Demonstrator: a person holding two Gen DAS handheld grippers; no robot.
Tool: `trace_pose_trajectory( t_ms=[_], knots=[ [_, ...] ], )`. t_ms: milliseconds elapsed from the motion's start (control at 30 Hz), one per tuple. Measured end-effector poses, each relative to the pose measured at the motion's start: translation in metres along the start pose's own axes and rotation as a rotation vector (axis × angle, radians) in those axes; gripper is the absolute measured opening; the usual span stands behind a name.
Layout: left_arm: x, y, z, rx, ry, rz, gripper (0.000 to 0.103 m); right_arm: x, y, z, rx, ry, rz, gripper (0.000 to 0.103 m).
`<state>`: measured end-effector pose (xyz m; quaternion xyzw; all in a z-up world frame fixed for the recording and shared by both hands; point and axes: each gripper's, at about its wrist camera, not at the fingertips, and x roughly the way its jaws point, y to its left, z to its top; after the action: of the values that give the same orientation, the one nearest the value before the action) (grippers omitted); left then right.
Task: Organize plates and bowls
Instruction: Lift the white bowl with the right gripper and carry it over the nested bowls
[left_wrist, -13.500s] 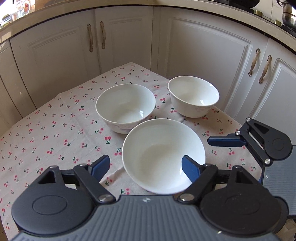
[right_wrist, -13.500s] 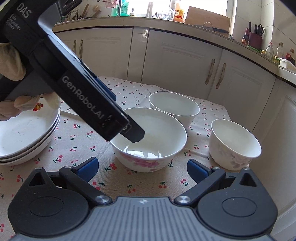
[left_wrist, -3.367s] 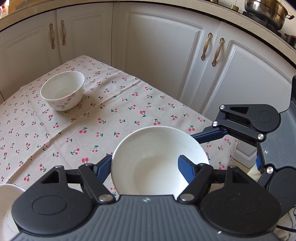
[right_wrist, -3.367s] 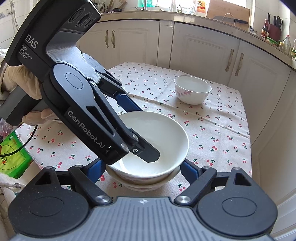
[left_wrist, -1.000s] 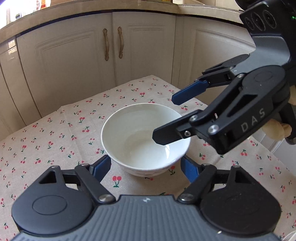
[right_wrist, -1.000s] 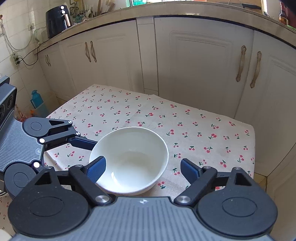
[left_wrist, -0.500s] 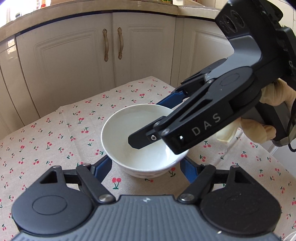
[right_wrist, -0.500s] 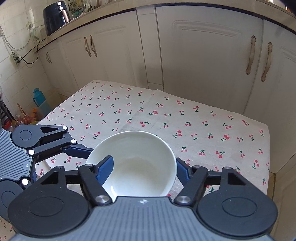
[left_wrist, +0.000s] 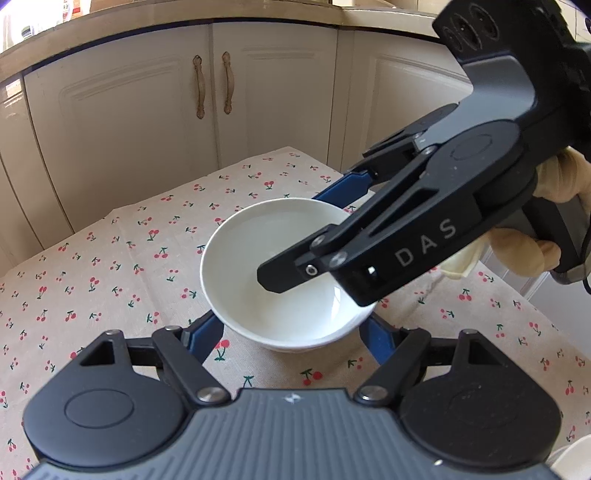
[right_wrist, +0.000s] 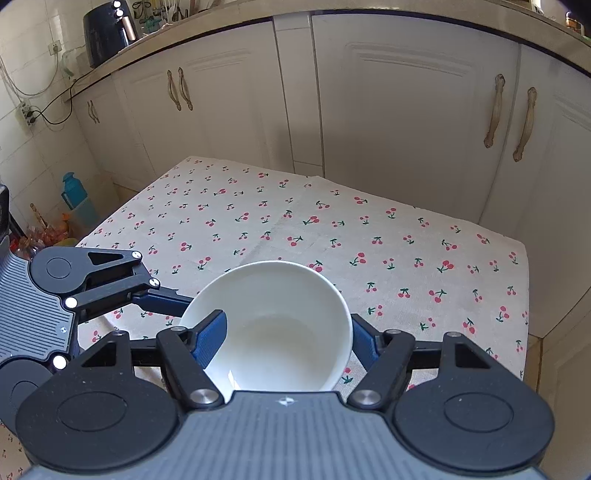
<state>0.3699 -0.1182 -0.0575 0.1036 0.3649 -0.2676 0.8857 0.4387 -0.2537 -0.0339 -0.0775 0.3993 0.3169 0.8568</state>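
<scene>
A white bowl (left_wrist: 284, 273) is seen on the cherry-print tablecloth (left_wrist: 110, 266), near the table's right edge. The left gripper (left_wrist: 295, 339) is spread around its base; whether the pads touch is hidden. Only the left wrist view shows the gloved hand (left_wrist: 532, 243) behind the right gripper (right_wrist: 284, 338). In the right wrist view that gripper's jaws, just closed inward, are pressed on the bowl, one pad inside the rim. The bowl is empty. A teal bottle (right_wrist: 75, 199) stands on the floor.
</scene>
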Motion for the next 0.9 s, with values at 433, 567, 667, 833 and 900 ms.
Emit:
trace_pose_trajectory(
  t_ms=[433, 567, 667, 833, 900],
  knots=[
    [-0.057, -0.020, -0.011, 0.021, 0.009, -0.022, 0.080, -0.051, 0.051, -0.013, -0.037, -0.010, -0.016, 0.076],
    [-0.076, -0.027, -0.016, 0.028, 0.008, -0.027, 0.080, -0.067, 0.069, -0.019, -0.053, -0.014, -0.025, 0.076],
    [-0.091, -0.035, -0.019, 0.047, 0.004, -0.022, 0.080, -0.080, 0.080, -0.024, -0.058, -0.021, -0.029, 0.076],
    [-0.113, -0.047, -0.026, 0.068, -0.002, -0.028, 0.080, -0.102, 0.099, -0.035, -0.062, -0.038, -0.034, 0.076],
    [-0.121, -0.051, -0.029, 0.076, -0.004, -0.030, 0.080, -0.109, 0.106, -0.039, -0.064, -0.040, -0.036, 0.076]
  ],
)
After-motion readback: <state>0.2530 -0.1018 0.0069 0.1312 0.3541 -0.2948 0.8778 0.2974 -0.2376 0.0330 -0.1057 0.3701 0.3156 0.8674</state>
